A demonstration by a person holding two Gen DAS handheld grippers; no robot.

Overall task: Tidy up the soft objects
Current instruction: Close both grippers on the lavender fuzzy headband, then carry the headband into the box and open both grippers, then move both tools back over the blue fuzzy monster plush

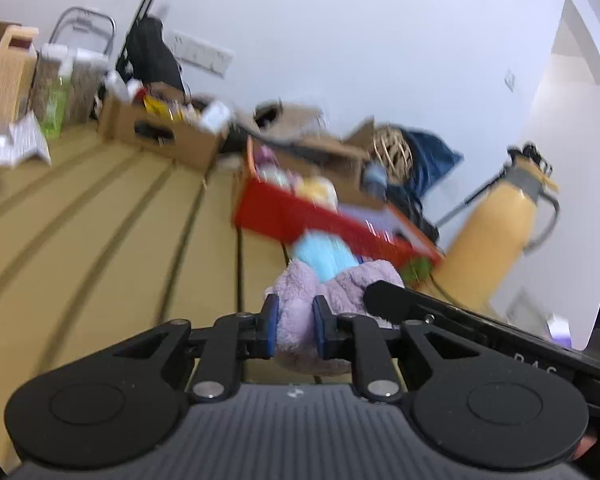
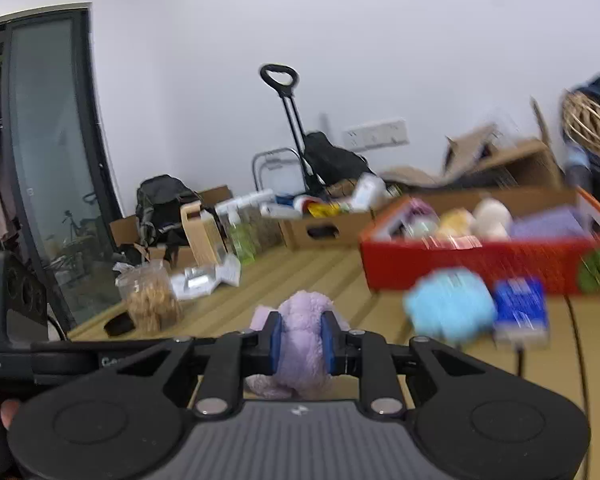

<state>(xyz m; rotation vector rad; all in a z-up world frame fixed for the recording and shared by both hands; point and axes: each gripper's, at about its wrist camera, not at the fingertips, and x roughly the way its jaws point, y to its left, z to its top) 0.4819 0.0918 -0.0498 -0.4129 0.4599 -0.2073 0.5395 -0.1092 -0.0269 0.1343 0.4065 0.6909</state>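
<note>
A fluffy lilac plush cloth is pinched in my left gripper, whose blue pads are shut on one part of it. My right gripper is shut on another part of the same lilac plush. Both hold it above the tan table. A light blue soft item lies beyond it, in front of a red box that holds several soft things. In the right wrist view the blue item lies to the right, before the red box.
A cardboard box of packets stands at the table's back. A yellow flask stands right of the red box. A jar of snacks, a blue packet and bottles stand on the table. The frames are motion-blurred.
</note>
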